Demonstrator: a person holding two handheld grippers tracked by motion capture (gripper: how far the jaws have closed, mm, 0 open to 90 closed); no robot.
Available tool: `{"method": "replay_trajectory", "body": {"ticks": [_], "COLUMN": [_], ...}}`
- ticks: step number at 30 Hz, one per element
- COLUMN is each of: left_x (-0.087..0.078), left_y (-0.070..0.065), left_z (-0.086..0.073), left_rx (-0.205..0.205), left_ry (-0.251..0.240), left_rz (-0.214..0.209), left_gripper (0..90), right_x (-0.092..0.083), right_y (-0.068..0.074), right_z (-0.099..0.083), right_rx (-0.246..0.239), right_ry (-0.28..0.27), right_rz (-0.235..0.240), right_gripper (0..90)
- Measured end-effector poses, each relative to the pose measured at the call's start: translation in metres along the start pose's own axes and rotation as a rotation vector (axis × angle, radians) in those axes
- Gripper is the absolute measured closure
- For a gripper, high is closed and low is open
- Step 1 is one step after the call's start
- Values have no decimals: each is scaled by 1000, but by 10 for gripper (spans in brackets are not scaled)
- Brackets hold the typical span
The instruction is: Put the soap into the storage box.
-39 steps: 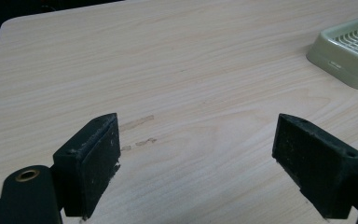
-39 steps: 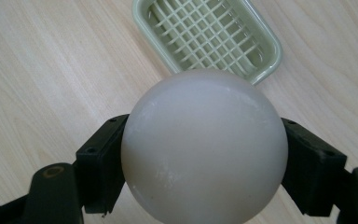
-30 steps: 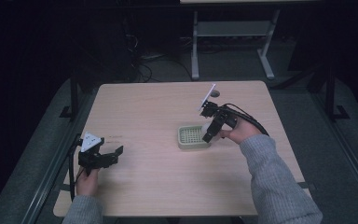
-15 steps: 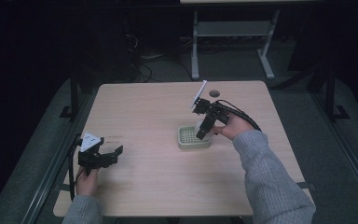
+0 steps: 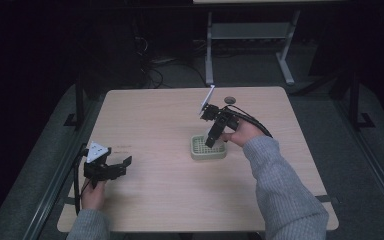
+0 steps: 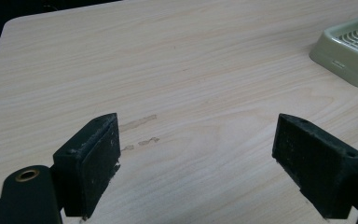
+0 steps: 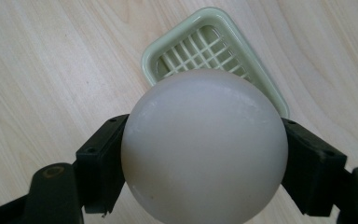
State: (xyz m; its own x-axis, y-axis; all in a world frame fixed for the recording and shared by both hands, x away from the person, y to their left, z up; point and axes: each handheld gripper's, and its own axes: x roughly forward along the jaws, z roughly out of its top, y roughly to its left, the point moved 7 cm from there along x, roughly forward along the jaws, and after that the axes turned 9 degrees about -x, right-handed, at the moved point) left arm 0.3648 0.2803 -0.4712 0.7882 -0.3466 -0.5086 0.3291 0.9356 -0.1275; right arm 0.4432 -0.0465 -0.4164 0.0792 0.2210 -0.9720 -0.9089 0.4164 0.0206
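Since a second ago, our right gripper [image 5: 211, 143] has swung in from the tray's far right edge to hang over the pale green slatted tray [image 5: 198, 151] near the middle of the wooden table [image 5: 160, 120]. Its jaws are clamped on a white ball [image 7: 204, 148], held above the tray in the right gripper view. Our left gripper [image 5: 125, 164] has stayed low by the table's near left edge, jaws spread wide with nothing between them.
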Motion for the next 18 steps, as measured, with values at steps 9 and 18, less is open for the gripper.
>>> {"method": "replay_trajectory", "body": {"ticks": [9,18], "left_x": [0,0], "left_y": [-1,-1], "left_z": [0,0], "left_rx": [-2,2], "left_ry": [-2,4], "left_rz": [-4,-4], "left_gripper": [149,148], "right_x": [11,25], "right_y": [-5,-9], "right_z": [4,13], "right_rx": [-10,11], "right_ry": [21,28], "right_rz": [-1,16], "right_gripper": [235,235]}}
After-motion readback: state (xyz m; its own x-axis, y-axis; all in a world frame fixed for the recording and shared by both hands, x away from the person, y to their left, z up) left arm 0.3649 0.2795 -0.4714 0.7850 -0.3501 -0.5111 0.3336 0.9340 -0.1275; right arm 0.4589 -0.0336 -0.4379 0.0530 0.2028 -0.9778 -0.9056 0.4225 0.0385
